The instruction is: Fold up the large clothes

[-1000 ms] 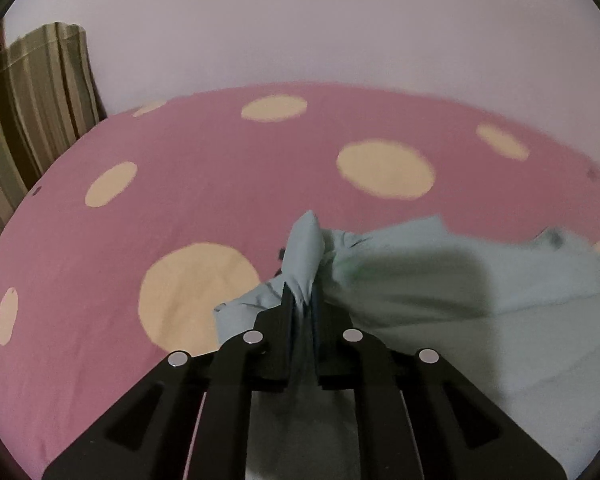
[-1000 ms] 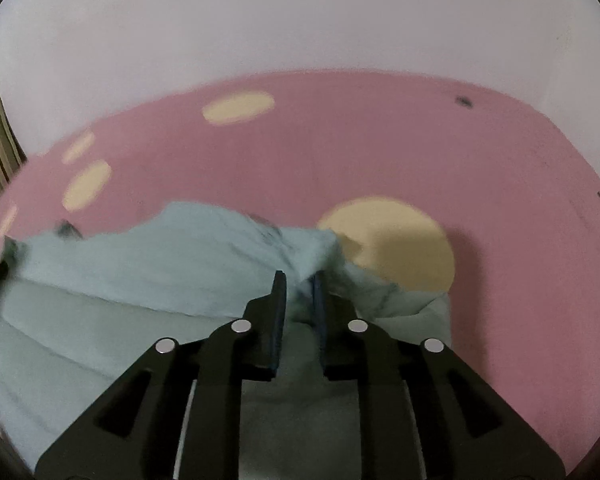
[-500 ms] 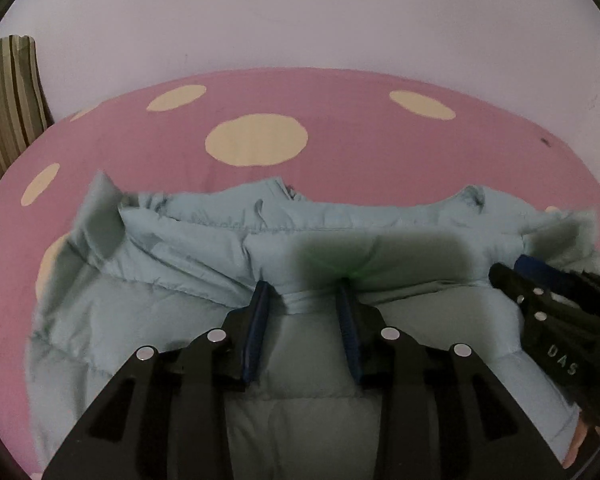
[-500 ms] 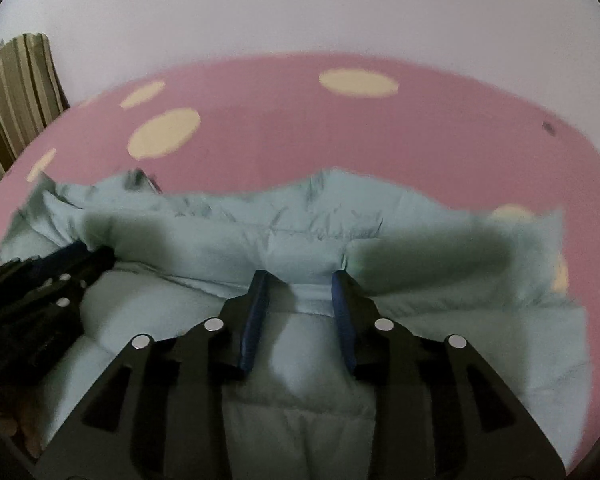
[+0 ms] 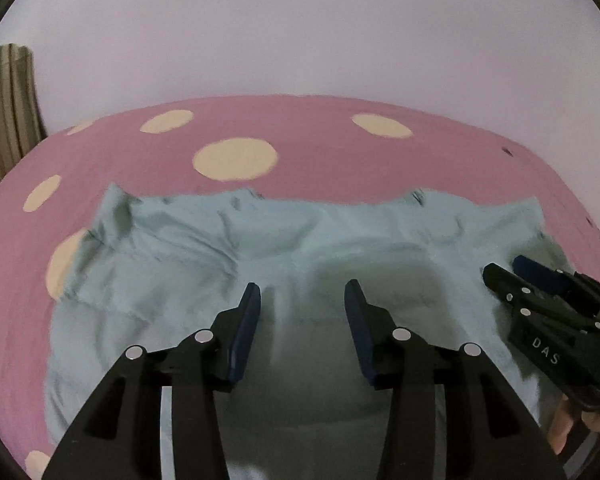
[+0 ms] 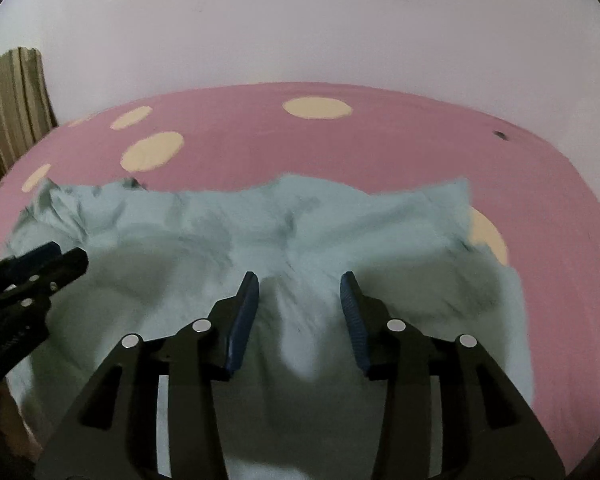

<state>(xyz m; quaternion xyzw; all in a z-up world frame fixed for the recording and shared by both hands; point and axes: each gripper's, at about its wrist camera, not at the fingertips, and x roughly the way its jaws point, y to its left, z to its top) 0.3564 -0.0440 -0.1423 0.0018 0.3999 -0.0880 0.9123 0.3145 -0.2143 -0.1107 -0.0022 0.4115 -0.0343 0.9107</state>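
Left hand-held gripper [image 5: 302,296] sits with its two blue-padded fingers [image 5: 246,324] spread wide apart, nothing between them, poised over the pale blue padded garment [image 5: 204,264]. From its camera I see the right hand-held gripper [image 5: 512,270] coming in from the right edge, low over the same cloth, with bare fingertips of the person's hand [image 5: 568,428] visible behind it at the lower right.

On my right wrist camera the right hand-held gripper [image 6: 300,292] is likewise spread apart and holds nothing; a raised ridge of fabric lies between and beyond its fingers [image 6: 244,320], though I cannot tell whether the pads touch it. The left hand-held gripper [image 6: 66,254] pokes in from the left edge of that view.

The garment [image 6: 260,224] lies spread across the bed, its far edge rumpled and uneven, with a folded band running across its width just ahead of both tools. It rests on a pink sheet with cream dots [image 5: 236,158], which shows around the cloth on the far side and both flanks. A striped curtain [image 6: 12,108] hangs at the far left, against the plain pale wall [image 5: 300,32].
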